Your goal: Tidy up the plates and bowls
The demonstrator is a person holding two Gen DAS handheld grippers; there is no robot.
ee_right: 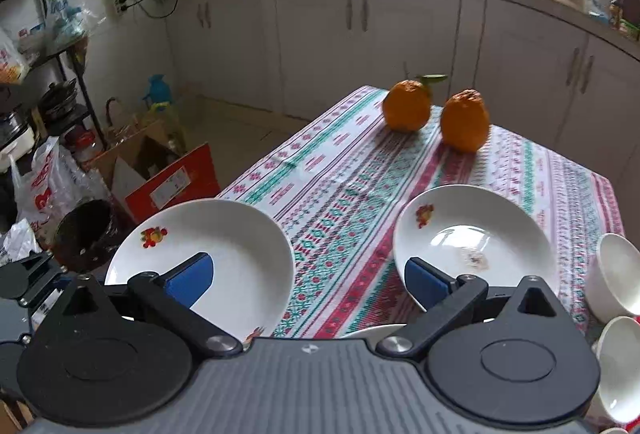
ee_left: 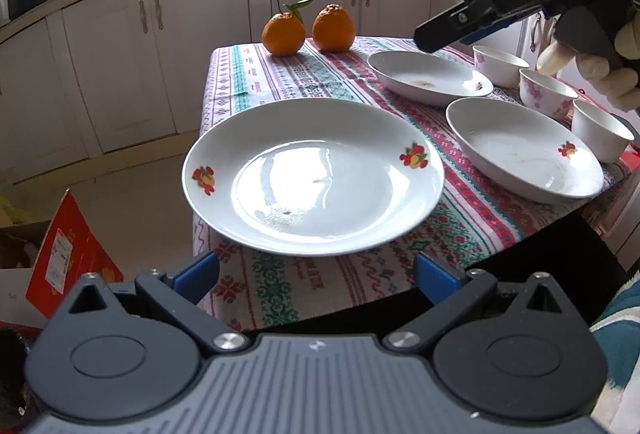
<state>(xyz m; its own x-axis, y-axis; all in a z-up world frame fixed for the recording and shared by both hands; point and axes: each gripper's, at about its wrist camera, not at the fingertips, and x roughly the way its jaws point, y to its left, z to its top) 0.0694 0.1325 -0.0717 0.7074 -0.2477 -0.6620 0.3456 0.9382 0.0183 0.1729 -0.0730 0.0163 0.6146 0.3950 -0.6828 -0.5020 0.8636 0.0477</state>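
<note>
1. Three plates show from the left wrist camera. The nearest plate [ee_left: 314, 176] overhangs the corner of the table [ee_left: 460, 226], its rim jutting past the edge, which leaves it open to a grip from below and the side. The left gripper [ee_left: 316, 276] sits just short of that rim, fingers spread wide, holding nothing. Two more plates, a middle plate [ee_left: 524, 150] and a far plate [ee_left: 430, 76], lie further right, with three small bowls [ee_left: 546, 92] lined beside them, likely waiting to be stacked. The right gripper [ee_left: 436, 34] hovers above the far plate.

2. From the right wrist camera, the right gripper [ee_right: 308, 284] is also spread wide and empty, over the cloth between the nearest plate [ee_right: 224, 242] and the far plate [ee_right: 476, 230]. Two oranges [ee_right: 436, 116] stand at the far end, well apart from the crockery.
</note>
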